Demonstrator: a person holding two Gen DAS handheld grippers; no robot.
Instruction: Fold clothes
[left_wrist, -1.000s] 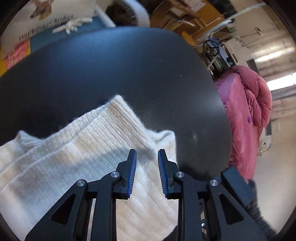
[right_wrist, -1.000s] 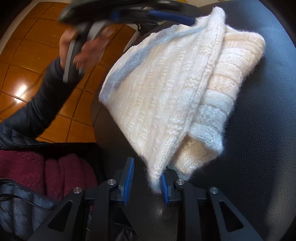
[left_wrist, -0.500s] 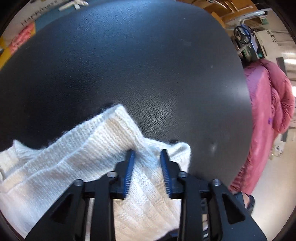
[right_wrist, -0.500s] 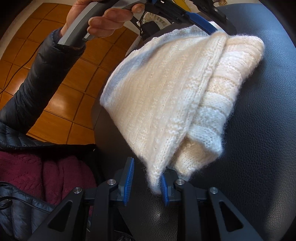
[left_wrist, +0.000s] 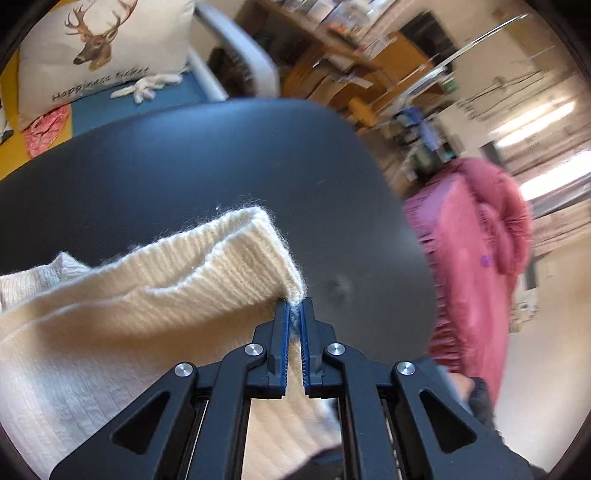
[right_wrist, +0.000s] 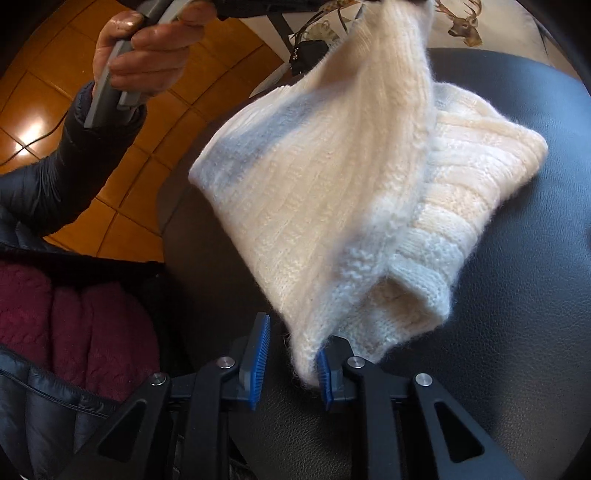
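Note:
A cream knitted sweater (left_wrist: 122, 306) lies partly folded on a black leather seat (left_wrist: 192, 158). My left gripper (left_wrist: 294, 314) is shut on a corner of the sweater and holds it lifted above the seat. In the right wrist view the sweater (right_wrist: 332, 192) hangs from that raised corner at the top, its lower layers resting on the seat (right_wrist: 517, 332). My right gripper (right_wrist: 291, 347) is open, with the sweater's near corner hanging between its blue pads and touching the right pad (right_wrist: 322, 373).
A pink padded coat (left_wrist: 476, 258) hangs to the right of the seat. A deer-print cushion (left_wrist: 99, 55) lies beyond the seat. Dark red knitwear (right_wrist: 66, 325) and a black jacket sit at the seat's left edge over an orange tiled floor (right_wrist: 48, 55).
My left gripper closed on the sweater's corner and lifted it up off the seat. My right gripper stayed open in place at the near corner.

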